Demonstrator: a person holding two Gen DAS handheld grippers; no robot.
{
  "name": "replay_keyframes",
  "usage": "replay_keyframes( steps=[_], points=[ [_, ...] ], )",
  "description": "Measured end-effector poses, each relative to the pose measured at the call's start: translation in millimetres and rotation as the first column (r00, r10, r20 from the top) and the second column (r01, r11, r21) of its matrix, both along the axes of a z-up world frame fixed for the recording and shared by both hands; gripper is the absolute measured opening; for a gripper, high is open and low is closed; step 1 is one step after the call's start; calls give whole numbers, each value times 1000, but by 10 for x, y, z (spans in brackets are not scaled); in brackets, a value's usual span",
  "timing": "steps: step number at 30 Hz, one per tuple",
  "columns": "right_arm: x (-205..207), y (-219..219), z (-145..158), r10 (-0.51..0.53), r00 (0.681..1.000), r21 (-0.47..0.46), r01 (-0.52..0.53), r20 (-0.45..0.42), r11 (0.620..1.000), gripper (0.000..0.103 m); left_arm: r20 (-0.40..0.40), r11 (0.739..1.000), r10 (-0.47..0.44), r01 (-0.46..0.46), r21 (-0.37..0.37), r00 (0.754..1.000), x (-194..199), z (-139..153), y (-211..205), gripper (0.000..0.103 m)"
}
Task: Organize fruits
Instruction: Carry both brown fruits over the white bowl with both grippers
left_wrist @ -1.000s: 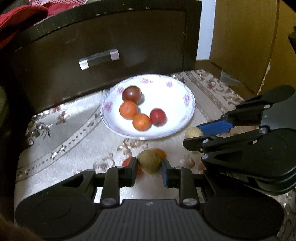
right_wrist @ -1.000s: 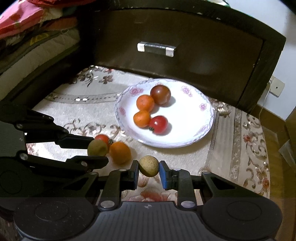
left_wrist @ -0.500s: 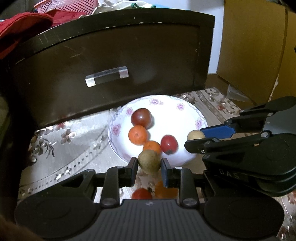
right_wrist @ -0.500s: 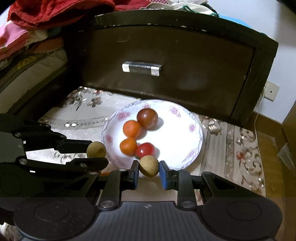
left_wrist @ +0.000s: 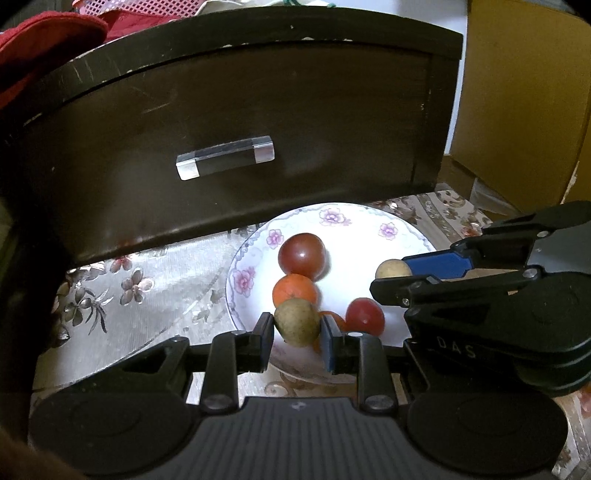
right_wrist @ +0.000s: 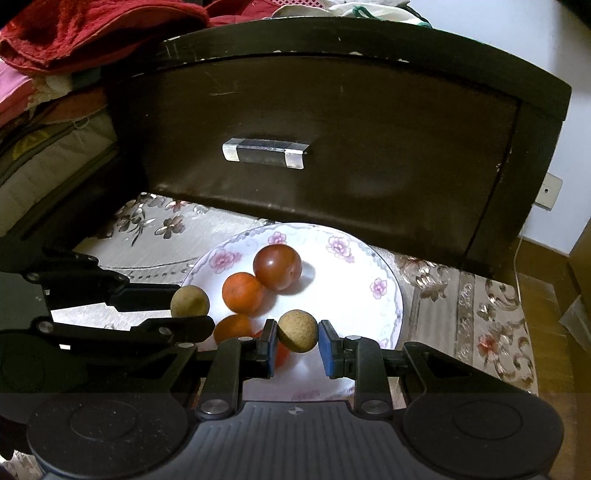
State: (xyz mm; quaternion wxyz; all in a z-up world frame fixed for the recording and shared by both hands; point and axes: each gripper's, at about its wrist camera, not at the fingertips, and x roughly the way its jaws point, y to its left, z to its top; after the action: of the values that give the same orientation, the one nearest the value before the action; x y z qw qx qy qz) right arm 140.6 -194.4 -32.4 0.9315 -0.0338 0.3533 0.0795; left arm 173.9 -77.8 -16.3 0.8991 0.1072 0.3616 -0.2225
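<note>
My left gripper (left_wrist: 297, 329) is shut on a brown-green round fruit (left_wrist: 296, 321), held above the near rim of the white flowered plate (left_wrist: 369, 229). My right gripper (right_wrist: 297, 341) is shut on a tan round fruit (right_wrist: 297, 331) over the plate (right_wrist: 354, 280). The plate holds a dark red tomato (right_wrist: 277, 267), two orange fruits (right_wrist: 243, 293) and a small red tomato (left_wrist: 365, 316). Each gripper shows in the other's view, the right one (left_wrist: 397, 271) and the left one (right_wrist: 189, 303), both with their fruit.
A dark wooden drawer front (right_wrist: 332, 147) with a clear handle (right_wrist: 264, 152) stands right behind the plate. The plate sits on a patterned cloth (left_wrist: 147, 280). Red fabric (right_wrist: 92, 33) is piled at the upper left. A brown board (left_wrist: 524, 103) stands at the right.
Both grippers have lifted their fruits off the cloth and moved forward over the plate. The loose fruits on the cloth have dropped out of view.
</note>
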Motion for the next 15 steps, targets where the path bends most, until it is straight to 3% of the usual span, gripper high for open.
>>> replay_keyframes(
  steps=[15],
  points=[
    [204,11,-103,10,1000,-18,-10,6,1000,24,-22,1000,30,-30,-9,999,200,-121,25,32]
  ],
)
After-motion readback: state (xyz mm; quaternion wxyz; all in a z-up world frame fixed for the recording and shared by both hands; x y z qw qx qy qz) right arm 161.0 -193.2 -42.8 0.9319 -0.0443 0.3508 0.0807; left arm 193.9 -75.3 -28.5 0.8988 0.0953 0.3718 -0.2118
